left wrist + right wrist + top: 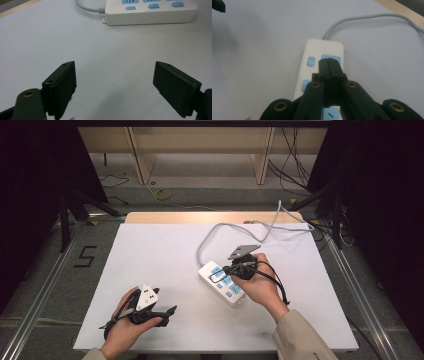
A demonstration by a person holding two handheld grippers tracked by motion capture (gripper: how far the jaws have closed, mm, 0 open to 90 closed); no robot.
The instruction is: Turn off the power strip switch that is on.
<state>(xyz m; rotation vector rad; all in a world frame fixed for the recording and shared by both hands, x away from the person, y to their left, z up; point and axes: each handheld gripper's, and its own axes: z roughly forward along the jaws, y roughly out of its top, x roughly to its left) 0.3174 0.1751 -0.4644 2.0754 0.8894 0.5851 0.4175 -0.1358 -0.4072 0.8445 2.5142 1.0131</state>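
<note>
A white power strip (220,281) with blue sockets and blue switches lies on the white table, its grey cable (235,226) looping off to the back right. My right gripper (226,270) hovers right over the strip (322,50) with its jaws pressed together and nothing between them; its tip (329,61) sits above a blue socket beside a blue switch (311,61). My left gripper (170,312) rests near the front left of the table, jaws wide apart (115,82), pointing toward the strip's side (150,15) some way off.
The white sheet (150,260) covers a wooden table whose far edge (210,216) shows. Dark stands and cables crowd the floor at both sides, and a wooden bench stands at the back. A "5" is marked on the floor (85,256) at the left.
</note>
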